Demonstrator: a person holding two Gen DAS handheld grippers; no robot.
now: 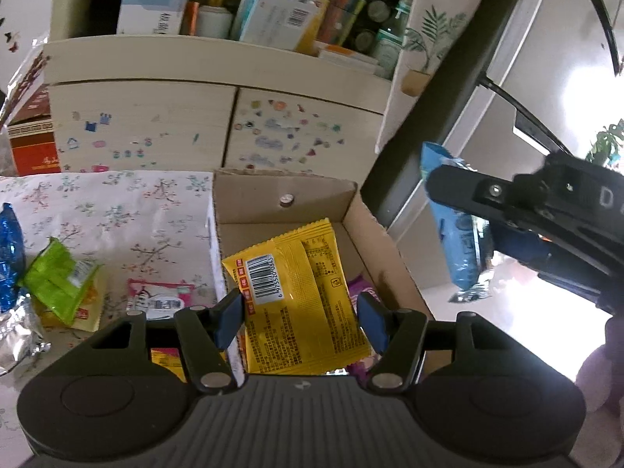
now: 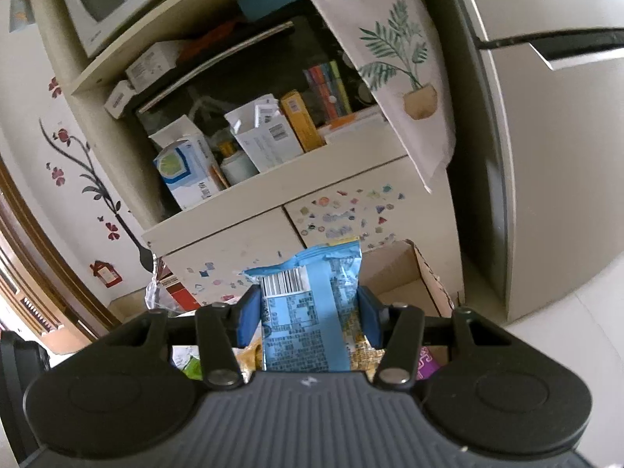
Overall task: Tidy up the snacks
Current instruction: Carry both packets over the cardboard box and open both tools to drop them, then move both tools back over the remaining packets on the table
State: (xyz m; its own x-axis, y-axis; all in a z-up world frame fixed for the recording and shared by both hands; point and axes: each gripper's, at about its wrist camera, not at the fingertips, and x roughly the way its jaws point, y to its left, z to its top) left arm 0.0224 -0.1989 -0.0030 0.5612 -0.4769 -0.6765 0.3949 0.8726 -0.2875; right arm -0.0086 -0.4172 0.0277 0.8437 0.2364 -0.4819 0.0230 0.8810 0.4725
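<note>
In the left wrist view my left gripper (image 1: pixel 301 319) is shut on a yellow snack packet (image 1: pixel 296 292), blue pads on both its side edges, held over an open cardboard box (image 1: pixel 249 199). A purple packet (image 1: pixel 360 290) lies in the box. To the right of the box my right gripper (image 1: pixel 452 195) holds a light blue snack packet (image 1: pixel 460 253) in the air. In the right wrist view the right gripper (image 2: pixel 309 314) is shut on that blue packet (image 2: pixel 312 312), barcode side facing me, with the cardboard box (image 2: pixel 401 273) beyond it.
A floral tablecloth (image 1: pixel 117 214) carries a green packet (image 1: pixel 58 280), a pink packet (image 1: pixel 160 296) and a dark blue foil bag (image 1: pixel 9 257). Behind stands a stickered cream cabinet (image 1: pixel 156 124) with a cluttered shelf (image 1: pixel 273 11). A grey fridge (image 2: pixel 546 156) stands at the right.
</note>
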